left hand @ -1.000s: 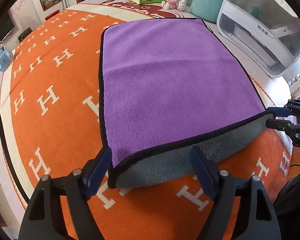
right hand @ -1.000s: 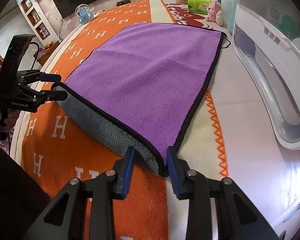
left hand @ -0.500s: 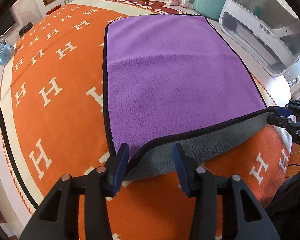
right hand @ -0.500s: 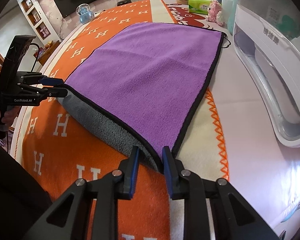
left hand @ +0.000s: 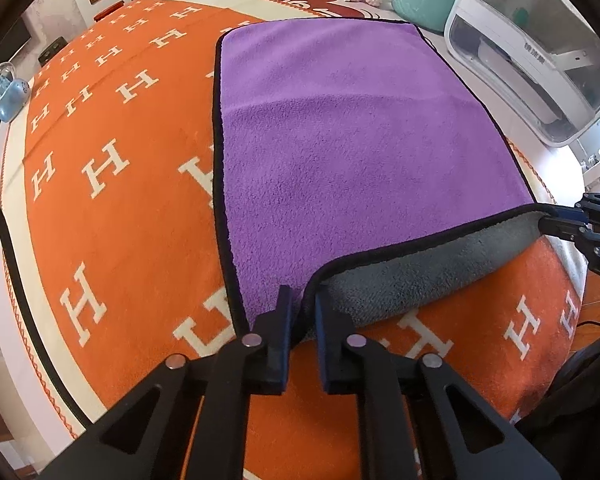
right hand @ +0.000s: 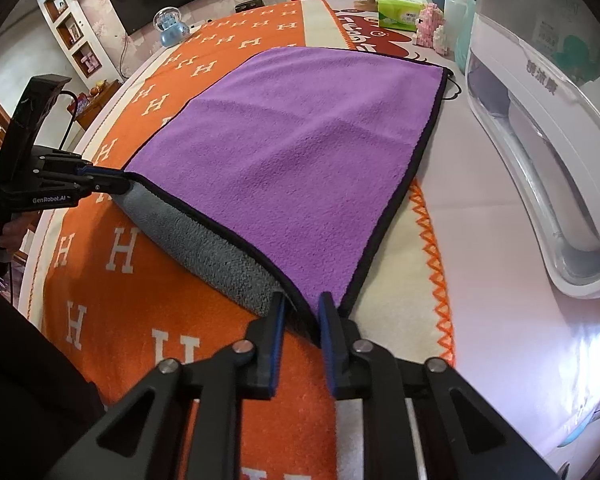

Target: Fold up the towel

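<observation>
The towel [left hand: 340, 152] is purple plush on top with a grey underside and a black bound edge all round; it lies spread on an orange tablecloth [left hand: 112, 216] patterned with white H letters, its near edge lifted off the cloth so the grey face shows along the raised hem. The left gripper [left hand: 300, 312] has its blue-padded fingers closed on the towel's near left corner, and the right gripper [right hand: 302, 312] is likewise clamped on the near right corner, the hem stretched between them. The side of the left gripper reads "GenRobot.AI" in the right wrist view. A white appliance [right hand: 540, 128] beside the towel carries printed characters too small to read, and a green tissue pack [right hand: 400, 12] at the far end has illegible print
</observation>
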{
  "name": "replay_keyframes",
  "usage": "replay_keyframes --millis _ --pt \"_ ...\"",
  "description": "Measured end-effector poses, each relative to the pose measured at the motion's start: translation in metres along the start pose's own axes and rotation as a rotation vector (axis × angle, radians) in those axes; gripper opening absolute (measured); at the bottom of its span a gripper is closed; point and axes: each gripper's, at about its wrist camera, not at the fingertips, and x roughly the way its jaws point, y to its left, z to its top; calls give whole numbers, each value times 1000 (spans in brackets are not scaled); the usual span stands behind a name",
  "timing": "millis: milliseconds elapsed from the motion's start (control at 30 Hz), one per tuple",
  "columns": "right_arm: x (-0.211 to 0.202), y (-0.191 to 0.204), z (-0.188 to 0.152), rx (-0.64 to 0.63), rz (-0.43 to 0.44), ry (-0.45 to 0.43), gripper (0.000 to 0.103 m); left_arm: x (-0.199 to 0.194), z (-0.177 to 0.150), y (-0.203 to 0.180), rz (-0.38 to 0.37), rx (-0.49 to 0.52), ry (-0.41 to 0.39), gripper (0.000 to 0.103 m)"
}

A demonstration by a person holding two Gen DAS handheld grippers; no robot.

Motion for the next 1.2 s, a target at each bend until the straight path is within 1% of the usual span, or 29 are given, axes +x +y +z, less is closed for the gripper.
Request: replay_keyframes --millis 67,233,433,667,833,967,1067,1200 --pt "0 0 0 -1 2 2 10 0 0 0 10 -3 1 7" --pt "0 0 0 -4 6 1 5 0 0 1 6 -23 1 6" --pt "-2 0 0 -6 8 -3 4 -5 -1 2 3 -37 -9 5" --pt "-15 2 5 -26 -9 -28 4 -25 1 -1 5 -49 -60 5" --pt "-40 2 21 -47 -33 -98 4 -46 9 -2 4 -58 -110 5" --pt "-55 -1 36 -69 -71 -150 4 -66 24 -1 15 -51 -182 5" --pt "-64 -5 49 -71 -106 -199 4 -82 40 2 17 -52 -243 5" --pt "-73 -13 70 -66 -150 -269 4 -97 67 5 39 -44 -320 5"
